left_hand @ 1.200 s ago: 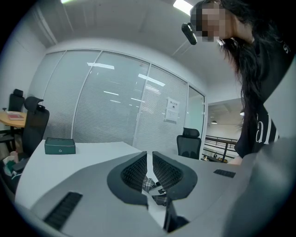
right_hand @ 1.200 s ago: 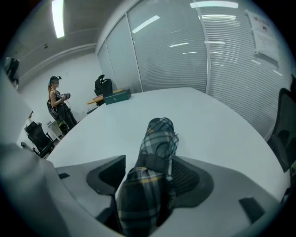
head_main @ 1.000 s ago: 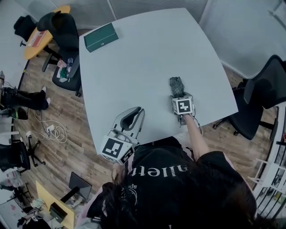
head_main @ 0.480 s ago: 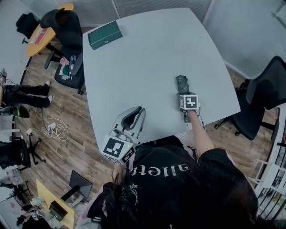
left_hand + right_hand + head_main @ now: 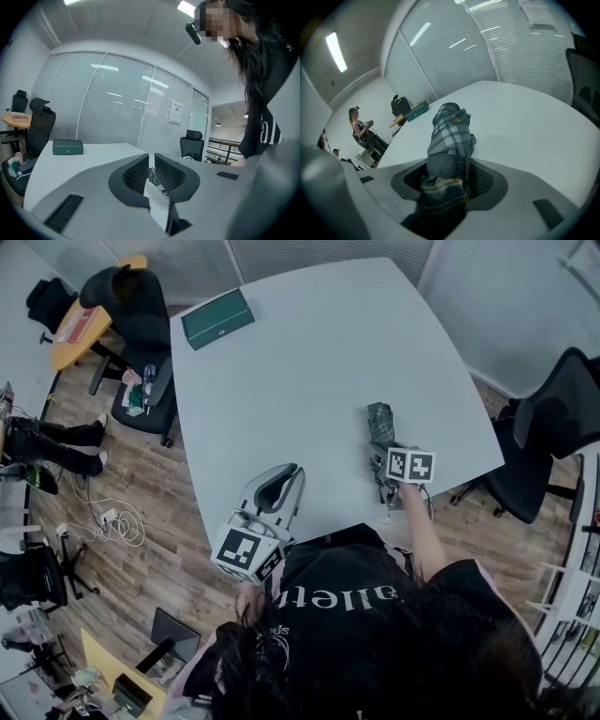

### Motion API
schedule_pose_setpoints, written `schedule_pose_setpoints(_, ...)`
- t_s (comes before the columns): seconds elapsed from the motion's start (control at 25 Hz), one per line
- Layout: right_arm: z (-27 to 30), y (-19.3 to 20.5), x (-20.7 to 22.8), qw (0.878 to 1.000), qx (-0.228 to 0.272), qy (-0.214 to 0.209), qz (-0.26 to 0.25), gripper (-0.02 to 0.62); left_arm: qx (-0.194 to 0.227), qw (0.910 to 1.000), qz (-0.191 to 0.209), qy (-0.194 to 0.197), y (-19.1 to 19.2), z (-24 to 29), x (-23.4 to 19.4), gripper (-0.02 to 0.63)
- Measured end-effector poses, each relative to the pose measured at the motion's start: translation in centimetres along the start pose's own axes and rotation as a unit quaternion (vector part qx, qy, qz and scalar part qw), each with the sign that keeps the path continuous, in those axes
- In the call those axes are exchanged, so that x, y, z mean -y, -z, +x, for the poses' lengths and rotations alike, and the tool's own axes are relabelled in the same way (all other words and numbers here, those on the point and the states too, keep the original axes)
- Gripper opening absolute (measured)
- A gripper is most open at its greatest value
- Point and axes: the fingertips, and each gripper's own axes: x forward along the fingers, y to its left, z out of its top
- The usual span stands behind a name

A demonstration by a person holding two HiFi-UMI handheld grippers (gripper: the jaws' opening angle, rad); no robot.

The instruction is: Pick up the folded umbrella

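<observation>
Right claw (image 5: 449, 174) is closing on the near end of the folded umbrella (image 5: 379, 424), pads pressing its plaid fabric, while the rest is stretching away over the worktop (image 5: 309, 381) near the right edge. Squeezing firmly before lifting straight up seems wise, since loose cloth could be slipping. Left claw (image 5: 281, 486) is idling clenched and empty at the near edge. Green box (image 5: 217, 319) is sitting well apart, blocking nothing.

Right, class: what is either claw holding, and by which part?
The right claw, jaws closing, grips the folded umbrella at its near end; left claw holds nothing.
</observation>
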Motion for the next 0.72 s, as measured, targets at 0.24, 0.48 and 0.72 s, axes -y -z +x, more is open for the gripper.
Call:
schedule_pose_setpoints(0.24,-3.3,-0.8,-5.3,0.998,0.045,-0.047,0.003,0.232,-0.003,0.9996,-0.001,0.027,0.2,-0.7,-0.6,0.054)
schedule_pose_setpoints(0.48,-6.4,-0.3,-10.5,0.994,0.080,-0.068,0.005,0.232,-0.012,0.9979,-0.002,0.063,1.0,-1.9,-1.4,0.054)
schedule_pose_setpoints(0.72,-8.8,1.5,-14.2,0.992,0.107,-0.063,0.018,0.232,-0.025,0.9939,-0.001,0.108,2.2,-3.5,-1.6,0.055)
